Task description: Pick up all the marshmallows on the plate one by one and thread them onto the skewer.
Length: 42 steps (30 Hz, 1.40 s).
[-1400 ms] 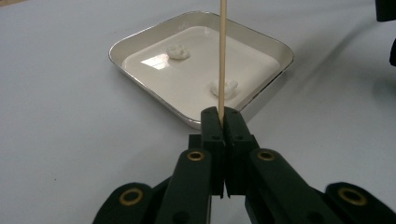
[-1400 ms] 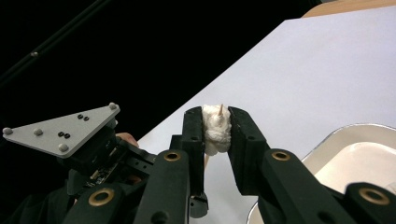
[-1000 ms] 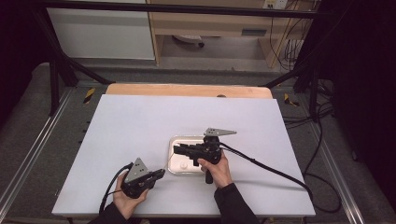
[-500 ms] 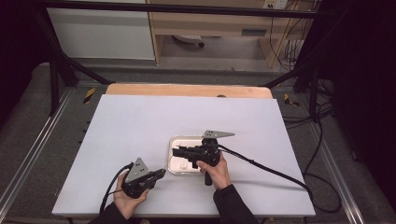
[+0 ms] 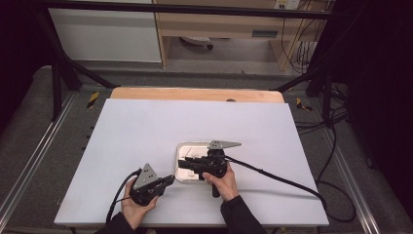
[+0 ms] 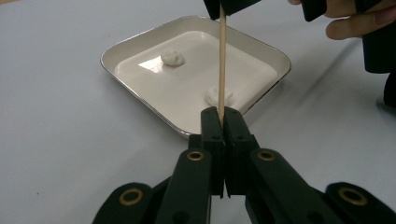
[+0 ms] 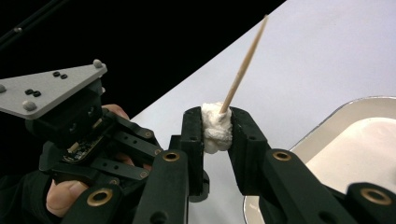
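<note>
Pinched tight in the left tongs [image 6: 223, 116]: the lower end of a thin wooden skewer [image 6: 222, 60], upright just in front of a shallow white tray [image 6: 108, 53] on the pale worktop [image 5: 146, 126]. Gripped in the part-closed right tongs [image 7: 217, 123]: a soft white lump [image 7: 215, 128], threaded on the skewer, pointed tip poking out beyond. Lying in the tray, apart from each other: two more white lumps [image 6: 172, 57].

Likely step: sliding the lump along the skewer. To do it well:
- Hold the left tongs firm and unmoving, so as to anchor the stick.
- Push straight along the stick's line; sideways force could probably snap or bend it.
- Squeeze the lump only lightly, to avoid tearing or flattening.
- Work above the tray, in case of a drop.
</note>
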Each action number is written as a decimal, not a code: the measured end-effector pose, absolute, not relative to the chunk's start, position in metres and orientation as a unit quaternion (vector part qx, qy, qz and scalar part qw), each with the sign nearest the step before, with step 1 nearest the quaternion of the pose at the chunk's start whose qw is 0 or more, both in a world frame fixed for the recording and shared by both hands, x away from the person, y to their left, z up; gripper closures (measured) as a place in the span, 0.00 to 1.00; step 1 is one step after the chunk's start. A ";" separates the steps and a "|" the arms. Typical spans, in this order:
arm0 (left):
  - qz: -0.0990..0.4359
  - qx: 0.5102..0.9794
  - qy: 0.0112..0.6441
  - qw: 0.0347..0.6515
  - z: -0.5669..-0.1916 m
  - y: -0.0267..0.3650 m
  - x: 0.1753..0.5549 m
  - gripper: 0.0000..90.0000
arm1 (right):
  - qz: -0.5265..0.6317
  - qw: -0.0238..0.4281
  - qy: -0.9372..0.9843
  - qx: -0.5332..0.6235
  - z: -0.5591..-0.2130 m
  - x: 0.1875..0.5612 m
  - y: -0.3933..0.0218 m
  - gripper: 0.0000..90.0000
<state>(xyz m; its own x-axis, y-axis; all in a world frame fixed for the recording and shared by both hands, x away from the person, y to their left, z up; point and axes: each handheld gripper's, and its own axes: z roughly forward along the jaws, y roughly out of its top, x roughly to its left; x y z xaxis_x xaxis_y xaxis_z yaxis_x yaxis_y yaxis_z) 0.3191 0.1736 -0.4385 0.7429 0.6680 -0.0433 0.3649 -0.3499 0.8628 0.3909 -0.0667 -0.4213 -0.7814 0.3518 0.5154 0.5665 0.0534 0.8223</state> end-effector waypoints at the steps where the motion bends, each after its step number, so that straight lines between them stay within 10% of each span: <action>1: 0.162 0.807 0.320 0.468 -0.439 0.172 0.319 0.98 | -0.611 0.090 -0.719 -0.319 -0.421 0.391 -0.067 0.86; 27: 0.162 0.802 0.323 0.475 -0.437 0.164 0.323 0.99 | -0.583 0.107 -0.743 -0.311 -0.432 0.387 -0.061 0.83; 34: 0.157 0.794 0.338 0.480 -0.438 0.172 0.325 0.98 | -0.582 0.053 -0.749 -0.311 -0.424 0.385 -0.066 0.35; 42: 0.147 0.797 0.338 0.477 -0.438 0.177 0.324 0.98 | -0.529 -0.028 -0.788 -0.314 -0.411 0.390 -0.077 0.15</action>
<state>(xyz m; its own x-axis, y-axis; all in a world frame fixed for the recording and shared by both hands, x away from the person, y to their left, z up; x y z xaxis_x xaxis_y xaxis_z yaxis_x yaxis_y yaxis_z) 0.3236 0.1774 -0.4382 0.7274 0.6805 -0.0881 0.3990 -0.3149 0.8612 0.3898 -0.0774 -0.4114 -0.8009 0.5245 0.2889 0.4658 0.2424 0.8511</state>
